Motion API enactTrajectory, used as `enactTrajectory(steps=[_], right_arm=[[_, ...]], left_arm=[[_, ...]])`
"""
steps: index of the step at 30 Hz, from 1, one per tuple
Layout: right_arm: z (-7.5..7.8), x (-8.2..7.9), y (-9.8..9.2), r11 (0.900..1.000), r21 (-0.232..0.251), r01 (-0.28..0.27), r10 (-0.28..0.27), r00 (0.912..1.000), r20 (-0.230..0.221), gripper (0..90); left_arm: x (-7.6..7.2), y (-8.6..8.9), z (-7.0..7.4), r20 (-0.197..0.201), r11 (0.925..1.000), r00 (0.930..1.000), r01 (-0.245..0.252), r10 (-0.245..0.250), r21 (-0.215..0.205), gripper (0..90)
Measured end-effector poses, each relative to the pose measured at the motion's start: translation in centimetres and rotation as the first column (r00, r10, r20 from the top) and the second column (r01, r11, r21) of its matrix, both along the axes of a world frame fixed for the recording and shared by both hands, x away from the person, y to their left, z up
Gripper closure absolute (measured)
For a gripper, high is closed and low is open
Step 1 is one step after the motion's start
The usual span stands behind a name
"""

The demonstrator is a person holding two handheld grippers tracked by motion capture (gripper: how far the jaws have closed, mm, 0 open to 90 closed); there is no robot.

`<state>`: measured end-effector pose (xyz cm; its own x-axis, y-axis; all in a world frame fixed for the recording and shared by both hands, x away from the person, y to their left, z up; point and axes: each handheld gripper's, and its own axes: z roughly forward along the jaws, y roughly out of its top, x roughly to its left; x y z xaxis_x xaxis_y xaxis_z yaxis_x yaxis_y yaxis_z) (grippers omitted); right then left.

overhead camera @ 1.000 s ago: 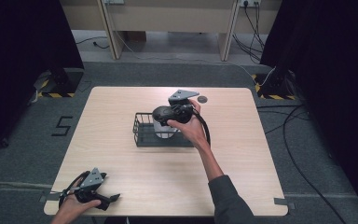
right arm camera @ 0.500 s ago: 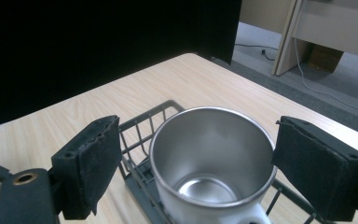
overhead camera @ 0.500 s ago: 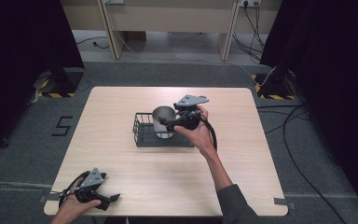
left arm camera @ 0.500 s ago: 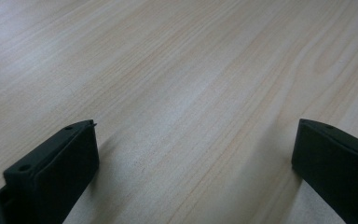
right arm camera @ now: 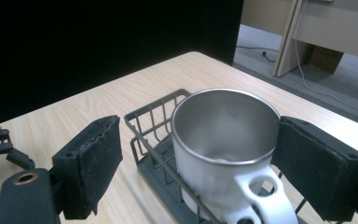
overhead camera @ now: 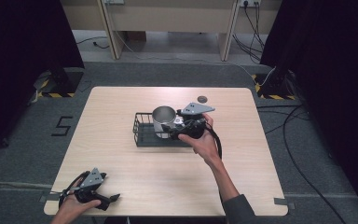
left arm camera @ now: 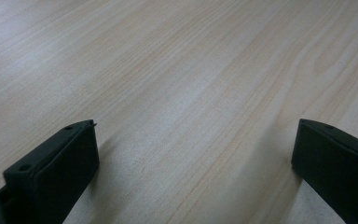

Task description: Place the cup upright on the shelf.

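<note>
1. Mug (overhead camera: 164,120) first, from the high view: it stands upright in the right part of a black wire basket (overhead camera: 142,132) near the middle of the table (overhead camera: 121,158). It looks like steel with a white sleeve and handle, so I judge it stiff, fairly light while empty, and smooth enough to slip. The right gripper (overhead camera: 168,130) sits just beside the mug on its right, held by the right hand (overhead camera: 204,140). The left gripper (overhead camera: 114,198) lies at the near left corner under the left hand (overhead camera: 72,207), well apart from the basket. A small dark disc (overhead camera: 202,98) lies near the far edge.

2. Left gripper view: its two jaws stand wide apart over bare tabletop (left arm camera: 191,84), with nothing between them and nothing touched.

3. Right gripper view: the mug (right arm camera: 223,140) fills the space between the right gripper's (right arm camera: 198,172) pads (right arm camera: 95,163), which stand wide, one on each side of the wall. The right pad is at the rim's edge, but I cannot tell whether it touches; the left pad is clearly apart, so nothing is gripped. The white handle (right arm camera: 261,196) points toward the camera. I would take the mug across its body just under the rim, squarely, since a curved steel wall may slide out of a skewed pinch. The basket's wire wall (right arm camera: 154,121) stands close on the left and could catch that pad.
</note>
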<state>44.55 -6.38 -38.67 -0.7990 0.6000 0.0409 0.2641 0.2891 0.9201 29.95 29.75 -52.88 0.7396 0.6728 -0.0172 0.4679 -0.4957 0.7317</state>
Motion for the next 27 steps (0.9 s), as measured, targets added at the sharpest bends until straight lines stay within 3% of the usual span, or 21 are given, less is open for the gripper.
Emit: enactTrajectory(steps=[11,27], right_arm=[[-1.0,-1.8,-1.5,1.0,0.01,0.002,-0.002,0.9999,-0.012,15.5],[-2.6,-3.5,-3.1,0.999,-0.013,0.031,-0.032,0.9994,-0.014,15.7]], left_arm=[[0.0,0.0,0.0,0.001,1.0,1.0,-0.002,0.002,0.0,0.0],[-0.1,0.1,0.0,0.0,1.0,1.0,-0.005,0.005,0.002,0.0]])
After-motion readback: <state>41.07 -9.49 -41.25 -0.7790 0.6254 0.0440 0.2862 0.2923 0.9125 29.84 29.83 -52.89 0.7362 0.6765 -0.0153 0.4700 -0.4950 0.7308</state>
